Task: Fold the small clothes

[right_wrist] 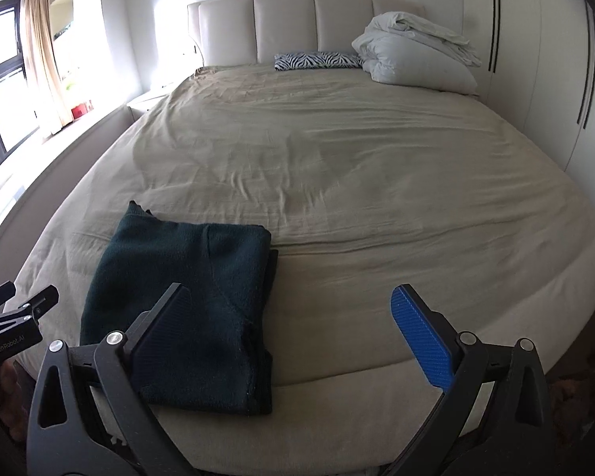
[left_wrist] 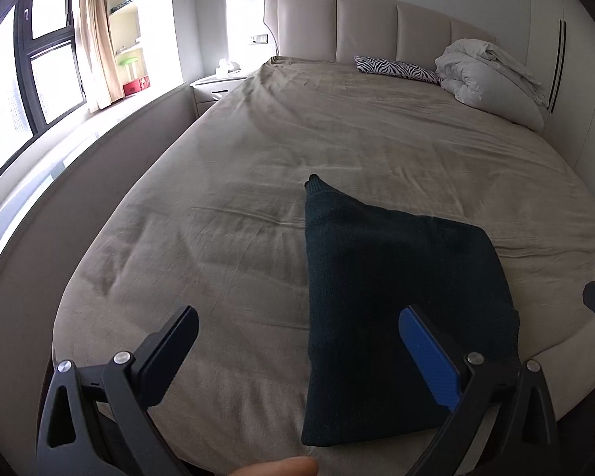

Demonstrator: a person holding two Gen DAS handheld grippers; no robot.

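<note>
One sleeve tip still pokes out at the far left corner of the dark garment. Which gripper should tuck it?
Left, probably. The sleeve tip lies ahead of the open left gripper; the open right gripper sits off the dark garment's opposite edge.

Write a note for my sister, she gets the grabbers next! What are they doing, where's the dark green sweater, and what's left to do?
Left gripper: open, empty, over the bed.
Right gripper: open, empty, above the sweater's right edge.
Dark green sweater: lies folded near the foot edge of the bed, one corner poking out at the back.
Done: sweater folded into a rough rectangle and let go.
Left: probably tuck that corner in and tidy the edges. No other clothes to fold are in view.
</note>
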